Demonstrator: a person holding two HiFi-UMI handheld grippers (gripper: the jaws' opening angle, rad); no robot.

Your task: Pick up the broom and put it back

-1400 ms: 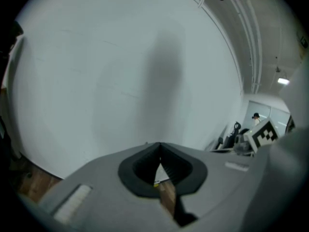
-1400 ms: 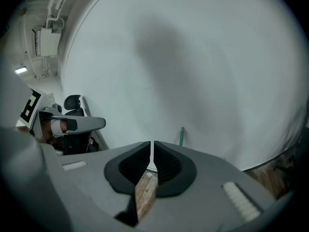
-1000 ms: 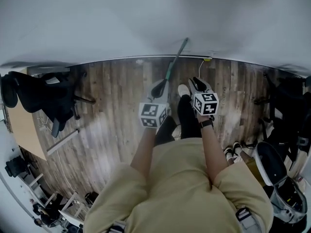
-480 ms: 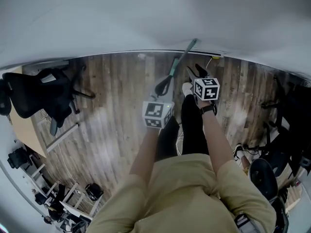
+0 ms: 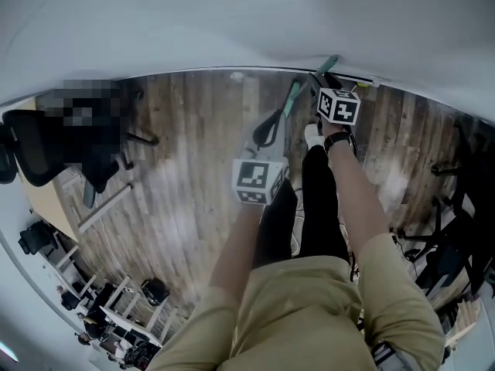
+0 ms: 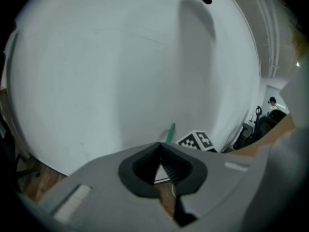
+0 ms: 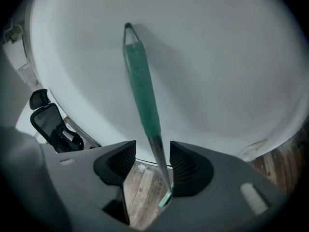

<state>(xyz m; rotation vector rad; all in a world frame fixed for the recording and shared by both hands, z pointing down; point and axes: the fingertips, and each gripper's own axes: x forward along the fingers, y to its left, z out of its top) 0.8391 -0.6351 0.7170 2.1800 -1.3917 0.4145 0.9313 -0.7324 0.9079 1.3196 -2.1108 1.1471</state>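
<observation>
- the broom (image 5: 293, 95) stands at the edge of the wooden floor (image 5: 193, 153) where it meets the white wall (image 5: 232, 22). its green handle tilts up and its tip rests on the wall.
- the right gripper (image 5: 319, 79) is up by the top of the handle, close to the wall. in the right gripper view its jaws are spread and have just been opening.
- between those jaws runs the broom's thin metal shaft (image 7: 157, 151), close against the right-hand pad, with a clear gap to the left-hand pad. the green grip (image 7: 141, 88) rises above them.
- the left gripper (image 5: 268, 130) hangs lower and further from the wall, over the floor beside the lower part of the handle.
- in the left gripper view its jaws (image 6: 160, 145) are pressed together at the tips with nothing between them. beyond them show a short piece of green handle (image 6: 170, 132) and the right gripper's marker cube (image 6: 195, 140).
- a black office chair (image 5: 46, 141) stands toward the left edge of the floor, well apart from the broom.
</observation>
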